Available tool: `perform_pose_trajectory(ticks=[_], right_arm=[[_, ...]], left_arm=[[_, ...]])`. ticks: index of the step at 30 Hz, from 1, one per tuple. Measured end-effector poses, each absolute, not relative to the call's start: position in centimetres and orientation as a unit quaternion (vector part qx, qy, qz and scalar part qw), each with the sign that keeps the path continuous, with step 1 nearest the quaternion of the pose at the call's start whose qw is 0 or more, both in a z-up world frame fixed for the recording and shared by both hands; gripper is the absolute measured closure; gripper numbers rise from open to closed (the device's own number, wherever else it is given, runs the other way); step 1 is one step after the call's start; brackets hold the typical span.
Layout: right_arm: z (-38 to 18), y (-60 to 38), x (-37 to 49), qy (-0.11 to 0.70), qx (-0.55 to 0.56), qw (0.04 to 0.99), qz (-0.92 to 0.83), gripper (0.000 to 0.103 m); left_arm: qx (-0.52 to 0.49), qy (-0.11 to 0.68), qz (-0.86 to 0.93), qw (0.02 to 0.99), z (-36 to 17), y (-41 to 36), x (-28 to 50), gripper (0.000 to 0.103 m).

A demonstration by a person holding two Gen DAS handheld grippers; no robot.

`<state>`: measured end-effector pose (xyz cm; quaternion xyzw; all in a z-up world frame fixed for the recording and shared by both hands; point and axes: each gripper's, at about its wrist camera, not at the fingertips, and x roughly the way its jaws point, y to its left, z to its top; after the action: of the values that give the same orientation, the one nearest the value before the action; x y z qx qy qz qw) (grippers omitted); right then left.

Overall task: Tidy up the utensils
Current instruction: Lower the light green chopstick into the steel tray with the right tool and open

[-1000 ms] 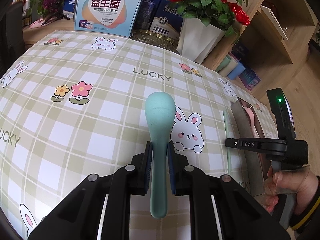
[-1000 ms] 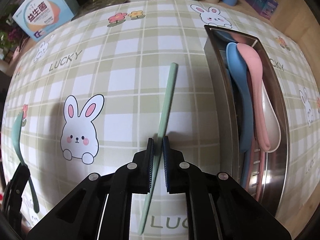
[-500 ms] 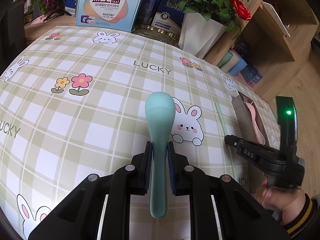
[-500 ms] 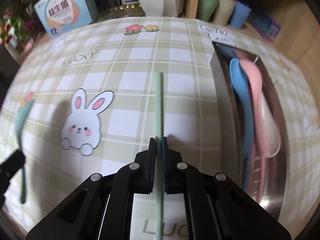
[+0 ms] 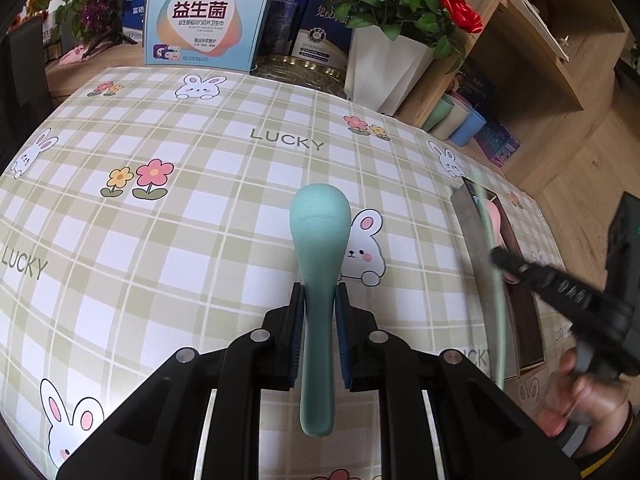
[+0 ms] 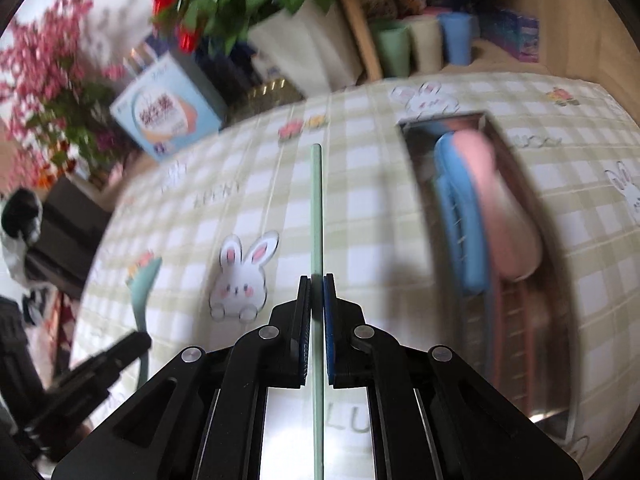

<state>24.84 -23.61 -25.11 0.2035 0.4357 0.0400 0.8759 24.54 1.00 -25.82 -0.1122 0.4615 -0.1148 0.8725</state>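
Teal spoon (image 5: 319, 240) sits pinched at its handle by the left hand-held gripper (image 5: 320, 300), bowl forward, above the checked table (image 5: 200, 220). Right hand-held gripper (image 6: 316, 292) is clamped on a green chopstick (image 6: 316, 208), left of the metal tray (image 6: 560, 380) holding blue (image 6: 460, 232) and pink spoons (image 6: 508, 216); that view is blurred.

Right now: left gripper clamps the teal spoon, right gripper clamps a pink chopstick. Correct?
Not quite. The chopstick in the right gripper is pale green, not pink, as the right wrist view shows. The left gripper does clamp the teal spoon.
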Motion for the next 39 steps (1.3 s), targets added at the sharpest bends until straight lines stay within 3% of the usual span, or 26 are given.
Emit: perform_pose_trajectory(ticks=[5,10,26,39], right_arm=[[-24.0,-28.7,25.3,0.41,0.215,0.887,0.011,0.097],[-25.8,-30.7,25.3,0.433,0.196,0.88,0.004,0.097],[-30.7,-30.3,26.0,0.488,0.214,0.845,0.034,0.097],[-30.0,-31.0,25.3,0.486,0.228,0.843,0.033,0.095]], left_arm=[[-0.107,0.459,-0.114,0.875,-25.0,0.0,24.8,0.088],[-0.093,0.457,-0.117,0.877,-24.4,-1.5,24.8,0.088],[-0.067,0.458,-0.127,0.877,-23.4,-4.6,24.7,0.088],[-0.062,0.458,-0.129,0.877,-23.3,-4.9,24.6,0.088]])
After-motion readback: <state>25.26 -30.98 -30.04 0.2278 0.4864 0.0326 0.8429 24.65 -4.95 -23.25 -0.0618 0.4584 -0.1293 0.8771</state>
